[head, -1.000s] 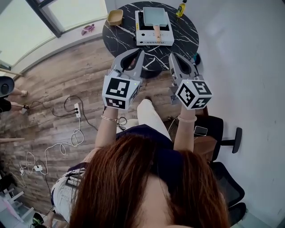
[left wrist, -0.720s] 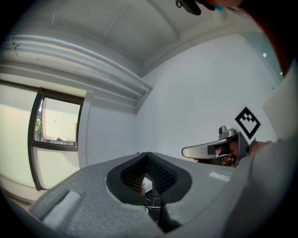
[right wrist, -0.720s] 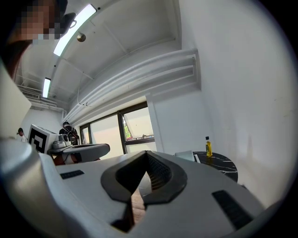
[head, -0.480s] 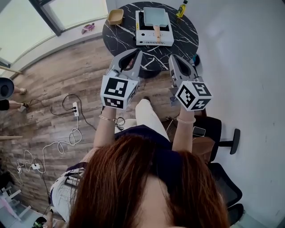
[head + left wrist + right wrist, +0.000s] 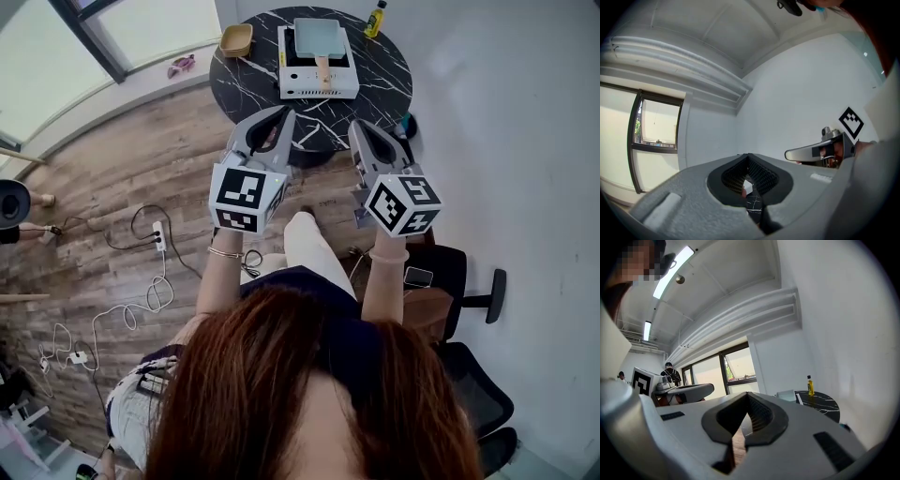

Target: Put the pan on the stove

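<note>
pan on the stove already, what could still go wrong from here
1. The pan has its wooden handle pointing out over the front of the stove. A bump from the shut left gripper could swing it askew.
2. The yellow bottle stands near the table rim, so the right gripper might tip it.

The round surface (image 5: 380, 84) is black with thin white veins like marble, and on it are a white stove (image 5: 319, 86), a pale blue-grey pan (image 5: 317, 34) with a light wooden handle (image 5: 323, 70), a yellow bottle (image 5: 375, 19) and a tan bowl (image 5: 236, 39). The left gripper (image 5: 281, 117) and the right gripper (image 5: 358, 129) are grey, and their cubes (image 5: 246, 197) are white (with black square markers on every face that shows). The floor (image 5: 112, 169) is brown wood planking crossed by white cables (image 5: 141, 305), the wall (image 5: 506, 122) is white and the chair (image 5: 478, 384) is black.
</note>
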The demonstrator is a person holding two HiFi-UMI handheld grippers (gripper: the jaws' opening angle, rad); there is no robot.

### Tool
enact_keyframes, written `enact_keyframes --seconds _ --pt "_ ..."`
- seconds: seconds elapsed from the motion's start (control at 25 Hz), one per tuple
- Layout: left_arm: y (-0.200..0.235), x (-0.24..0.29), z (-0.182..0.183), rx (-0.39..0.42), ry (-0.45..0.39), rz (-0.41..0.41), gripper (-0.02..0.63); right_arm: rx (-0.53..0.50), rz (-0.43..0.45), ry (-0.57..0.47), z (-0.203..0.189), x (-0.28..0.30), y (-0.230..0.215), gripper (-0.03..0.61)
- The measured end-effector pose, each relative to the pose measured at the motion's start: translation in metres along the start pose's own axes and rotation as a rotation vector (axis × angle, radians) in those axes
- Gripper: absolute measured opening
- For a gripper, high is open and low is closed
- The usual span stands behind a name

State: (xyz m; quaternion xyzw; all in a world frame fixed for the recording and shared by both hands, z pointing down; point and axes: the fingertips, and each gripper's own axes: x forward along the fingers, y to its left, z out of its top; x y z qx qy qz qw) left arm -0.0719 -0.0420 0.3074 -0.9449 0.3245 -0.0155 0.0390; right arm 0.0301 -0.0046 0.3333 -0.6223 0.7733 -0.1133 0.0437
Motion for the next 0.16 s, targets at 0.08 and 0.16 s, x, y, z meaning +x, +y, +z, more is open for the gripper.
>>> enact_keyframes --seconds 0.08,0.16 --pt "-0.0015 0.0016 0.0018 0.001 -0.005 0.0 0.012 -0.005 0.004 -0.001 0.0011 -0.0004 -0.0003 0.008" --pt "-0.002 0.0035 0.0038 0.003 -0.01 0.002 0.012 -0.009 0.008 -0.002 0.0026 -0.0004 -0.0009 0.008"
